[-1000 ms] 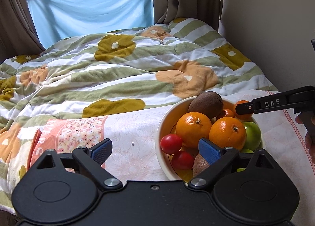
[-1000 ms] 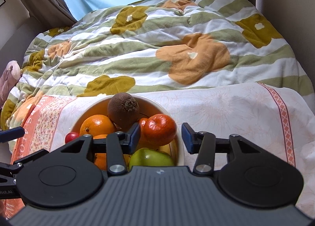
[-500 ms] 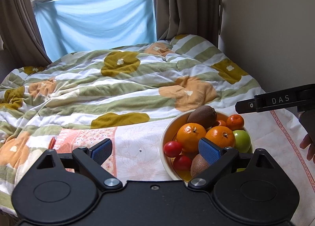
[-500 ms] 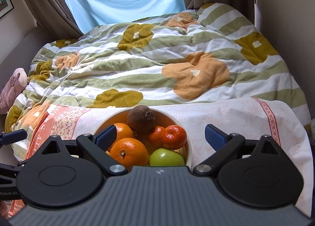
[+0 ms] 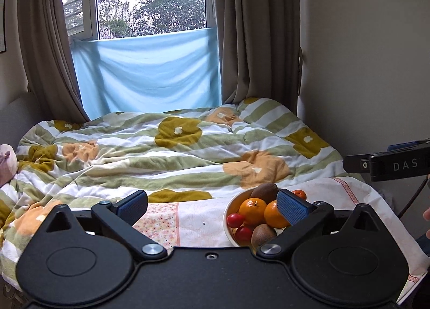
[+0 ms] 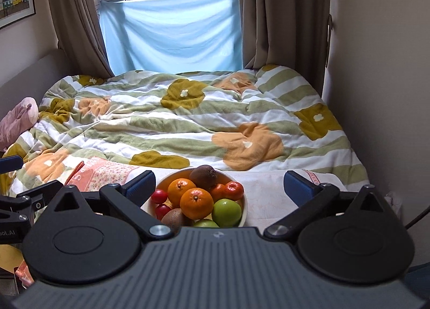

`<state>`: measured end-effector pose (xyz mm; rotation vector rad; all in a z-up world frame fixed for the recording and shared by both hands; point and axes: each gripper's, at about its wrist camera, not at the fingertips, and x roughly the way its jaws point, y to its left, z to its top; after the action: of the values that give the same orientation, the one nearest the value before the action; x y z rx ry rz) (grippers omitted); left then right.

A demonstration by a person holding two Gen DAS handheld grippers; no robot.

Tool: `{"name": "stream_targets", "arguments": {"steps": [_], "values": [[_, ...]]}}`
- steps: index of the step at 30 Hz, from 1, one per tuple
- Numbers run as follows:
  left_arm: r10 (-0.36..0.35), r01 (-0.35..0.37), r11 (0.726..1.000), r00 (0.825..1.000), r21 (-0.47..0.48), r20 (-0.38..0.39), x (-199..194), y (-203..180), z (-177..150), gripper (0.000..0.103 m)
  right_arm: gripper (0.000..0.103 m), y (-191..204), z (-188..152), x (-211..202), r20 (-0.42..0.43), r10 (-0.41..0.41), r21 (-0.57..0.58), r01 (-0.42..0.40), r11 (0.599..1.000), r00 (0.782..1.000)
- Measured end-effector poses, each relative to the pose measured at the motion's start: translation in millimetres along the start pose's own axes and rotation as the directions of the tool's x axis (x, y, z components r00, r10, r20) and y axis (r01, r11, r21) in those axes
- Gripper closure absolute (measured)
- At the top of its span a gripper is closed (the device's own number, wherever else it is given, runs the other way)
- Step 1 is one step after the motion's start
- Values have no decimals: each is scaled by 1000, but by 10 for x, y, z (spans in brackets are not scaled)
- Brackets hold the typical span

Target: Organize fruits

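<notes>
Looks essentially done: all visible fruit sits piled in the round cream ceramic bowl [image 6: 243, 210] on the pale floral cloth [image 6: 268, 196], nothing loose on the cloth or the striped flowered quilt [image 6: 188, 120] that I can see. Left gripper [image 5: 212, 205]: jaws opening, now spread wide, nothing between the pads; bowl sits low behind its right jaw. Right gripper [image 6: 219, 186]: jaws wide apart, empty; bowl lies low between them, nearer the left jaw. Count from the right wrist view: two large oranges [image 6: 196, 202], two small red-orange tangerines [image 6: 233, 190], two brown fuzzy kiwis [image 6: 203, 176], two small red tomatoes [image 6: 159, 196], two green apples [image 6: 227, 210], the second half hidden by the gripper body. Left to do: likely nothing.
</notes>
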<state>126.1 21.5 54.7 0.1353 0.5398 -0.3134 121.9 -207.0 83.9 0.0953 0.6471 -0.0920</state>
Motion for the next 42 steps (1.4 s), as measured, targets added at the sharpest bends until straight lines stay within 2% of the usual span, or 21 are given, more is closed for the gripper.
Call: {"name": "stream_targets", "arguments": {"steps": [8,13,19,33,42], "values": [[16,-15,999,1000,-30,16,-483,-9,-148,0,0,82,-376,-629,0,-70,-11,70,997,998],[33,-33,999,999,-24,5,-647,-59,-261,0,0,83,-608,-850,-19,-94,-20,93,995,995],[21,-22,1000,1000,-20,-14,-718,-125,-383,0,0,34,-779,-1003,-36,-111,-3,111,994,993],[28,-28,999,1000,-18,-12,-833,-224,-433,0,0,-33,-821,-1112,-39,-121,0,121,993,992],[48,-49,999,999,-22,-22,-814,-315,-410,0,0,-144,-725,-1047,-52,-105,3,105,994,993]]}}
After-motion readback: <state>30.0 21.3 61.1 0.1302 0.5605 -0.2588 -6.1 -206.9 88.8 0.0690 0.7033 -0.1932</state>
